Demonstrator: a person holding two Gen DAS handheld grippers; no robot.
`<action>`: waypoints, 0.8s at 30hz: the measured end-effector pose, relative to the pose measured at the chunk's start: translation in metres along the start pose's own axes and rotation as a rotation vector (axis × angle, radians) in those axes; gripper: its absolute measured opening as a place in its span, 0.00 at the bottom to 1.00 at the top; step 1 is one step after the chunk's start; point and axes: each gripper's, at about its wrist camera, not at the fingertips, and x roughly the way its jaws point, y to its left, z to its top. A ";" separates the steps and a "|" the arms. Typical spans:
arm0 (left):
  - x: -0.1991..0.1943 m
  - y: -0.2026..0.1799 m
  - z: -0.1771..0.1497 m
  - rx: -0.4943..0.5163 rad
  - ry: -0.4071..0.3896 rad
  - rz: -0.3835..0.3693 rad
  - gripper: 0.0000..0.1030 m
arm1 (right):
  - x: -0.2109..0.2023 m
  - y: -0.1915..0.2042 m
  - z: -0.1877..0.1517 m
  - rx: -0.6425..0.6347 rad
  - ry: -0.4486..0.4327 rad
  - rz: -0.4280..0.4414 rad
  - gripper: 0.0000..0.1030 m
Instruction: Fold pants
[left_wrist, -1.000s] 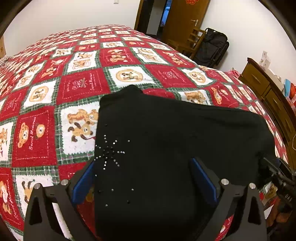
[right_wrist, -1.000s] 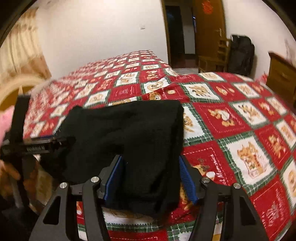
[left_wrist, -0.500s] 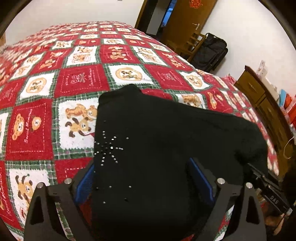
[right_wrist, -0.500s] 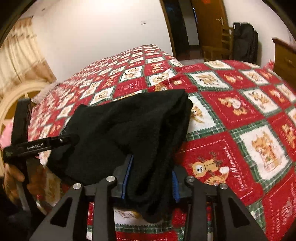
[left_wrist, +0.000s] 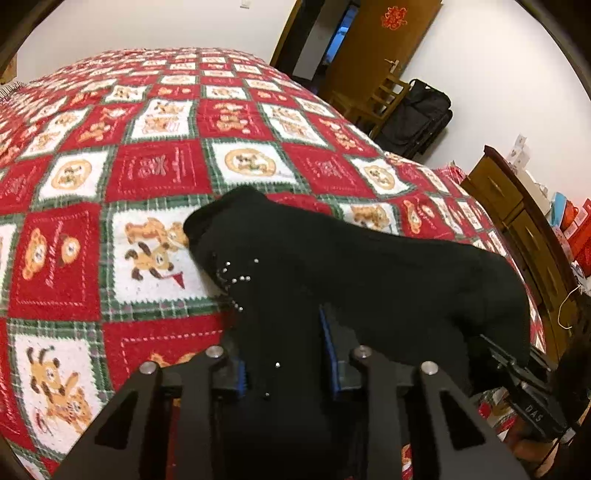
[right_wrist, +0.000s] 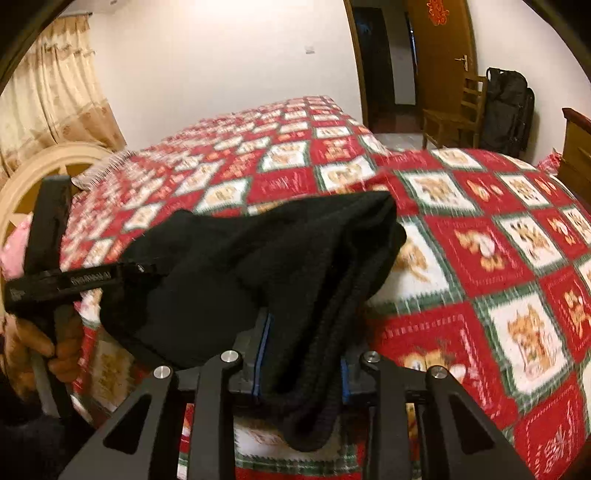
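Folded black pants (left_wrist: 369, 280) with small silver studs (left_wrist: 236, 277) lie on a red, white and green bear quilt (left_wrist: 159, 173). My left gripper (left_wrist: 284, 363) is at their near left edge. Its jaws are closing, and the blue pads squeeze a bunch of the studded cloth. In the right wrist view the pants (right_wrist: 240, 266) rise in a ridge. My right gripper (right_wrist: 303, 363) is at the near right edge, its jaws closing too, with thick folded layers pinched between the pads. The cloth hides both sets of fingertips.
A wooden dresser (left_wrist: 517, 206) stands right of the bed. Beyond it are a wooden chair (left_wrist: 373, 99), a black bag (left_wrist: 417, 118) and a brown door (left_wrist: 373, 48). A curtain (right_wrist: 48, 92) and a cream headboard (right_wrist: 44, 170) are on the left. A person's hand (right_wrist: 44, 347) grips the left tool.
Both grippers' jaws have come together on the near edge of the pants. The flat cloth has bunched up and lifted into a ridge between them.
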 end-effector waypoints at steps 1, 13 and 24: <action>-0.003 -0.002 0.002 0.008 -0.012 0.005 0.30 | -0.003 0.001 0.004 0.002 -0.014 0.015 0.29; -0.037 0.025 0.045 -0.025 -0.181 0.096 0.30 | 0.015 0.048 0.068 -0.166 -0.105 0.106 0.29; -0.038 0.057 0.101 -0.046 -0.300 0.206 0.30 | 0.071 0.076 0.135 -0.231 -0.146 0.076 0.29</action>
